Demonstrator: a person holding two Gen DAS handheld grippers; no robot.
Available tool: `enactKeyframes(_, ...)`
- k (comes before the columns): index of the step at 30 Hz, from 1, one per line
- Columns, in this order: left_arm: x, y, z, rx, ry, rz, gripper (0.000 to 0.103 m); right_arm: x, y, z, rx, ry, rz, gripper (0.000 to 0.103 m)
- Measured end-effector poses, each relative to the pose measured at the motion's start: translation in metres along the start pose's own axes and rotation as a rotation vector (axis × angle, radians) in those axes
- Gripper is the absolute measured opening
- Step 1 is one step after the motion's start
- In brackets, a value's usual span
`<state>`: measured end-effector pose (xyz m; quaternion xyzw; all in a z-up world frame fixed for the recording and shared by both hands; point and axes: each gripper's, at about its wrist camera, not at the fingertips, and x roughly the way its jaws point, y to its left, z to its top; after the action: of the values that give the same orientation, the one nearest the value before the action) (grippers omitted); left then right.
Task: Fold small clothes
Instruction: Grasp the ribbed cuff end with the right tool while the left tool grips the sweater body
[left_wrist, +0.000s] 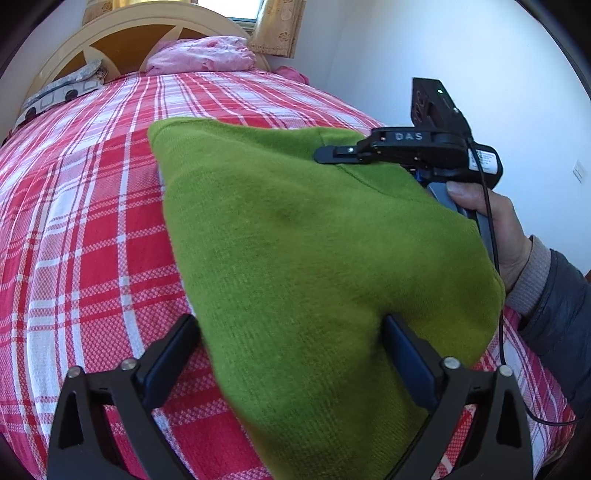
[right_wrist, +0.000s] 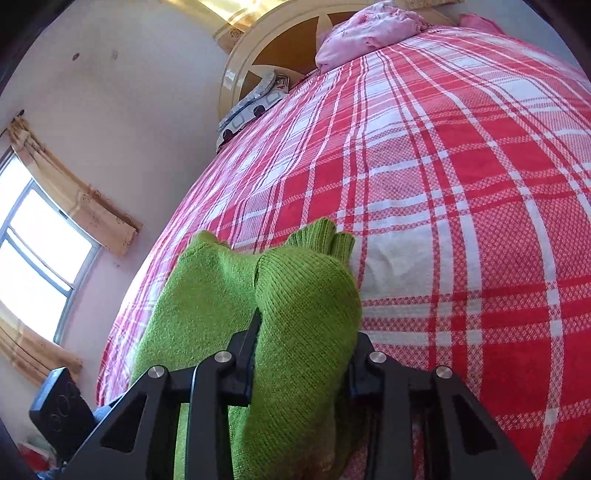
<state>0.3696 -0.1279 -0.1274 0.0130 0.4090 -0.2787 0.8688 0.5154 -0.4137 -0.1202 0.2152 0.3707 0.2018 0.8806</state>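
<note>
Bed (left_wrist: 92, 229), red/white plaid cover: carries the work; wide bare cover toward the headboard (left_wrist: 122, 33) and toward the bed's left edge. Pink bundle (left_wrist: 201, 55) and patterned pillow (left_wrist: 59, 92) lie at the head end, well apart from the work.

Green knit garment (left_wrist: 295, 240): lies near the foot end, twd the bed's right edge, part lifted.

Right gripper (right_wrist: 303, 354): pinching a bunched fold of the knit; ribbed cuff (right_wrist: 321, 236) pokes out beyond the tips. Seen from the left wrist cam, it grips the garment's far right edge, person's hand (left_wrist: 491, 229) on the grip.

Left gripper (left_wrist: 291, 354): spread wide, straddling the near part of the knit; pads not pressing.

Step in hand (judged): carry the pinched edge over to make a fold.
- Keep the pinch firm; knit is thick and may slip.
- Left gripper should pin the near cloth before the carry, else the whole piece drags.
- Fold twd bed centre; right edge is close, cloth could slide off.
- Lay edge on edge, then release.
</note>
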Motion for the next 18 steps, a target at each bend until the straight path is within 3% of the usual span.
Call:
enactKeyframes(6,-0.003,-0.002,-0.001,0.017,-0.001,-0.007,0.088,0.000,0.001,0.000,-0.009,-0.001,-0.020,0.035)
enactKeyframes(13,-0.017,-0.020,-0.005,0.072,-0.032,0.065,0.062,-0.004,0.016,-0.003,-0.036,-0.003,-0.097,0.031)
enactKeyframes(16,-0.024,-0.019,-0.006,0.068,-0.040,0.060,0.051,-0.008,0.019,-0.002,0.007,-0.006,-0.110,0.030)
enactKeyframes(18,-0.030,-0.017,-0.006,0.070,-0.033,0.054,0.048,-0.012,0.028,-0.001,-0.005,-0.010,-0.116,0.030)
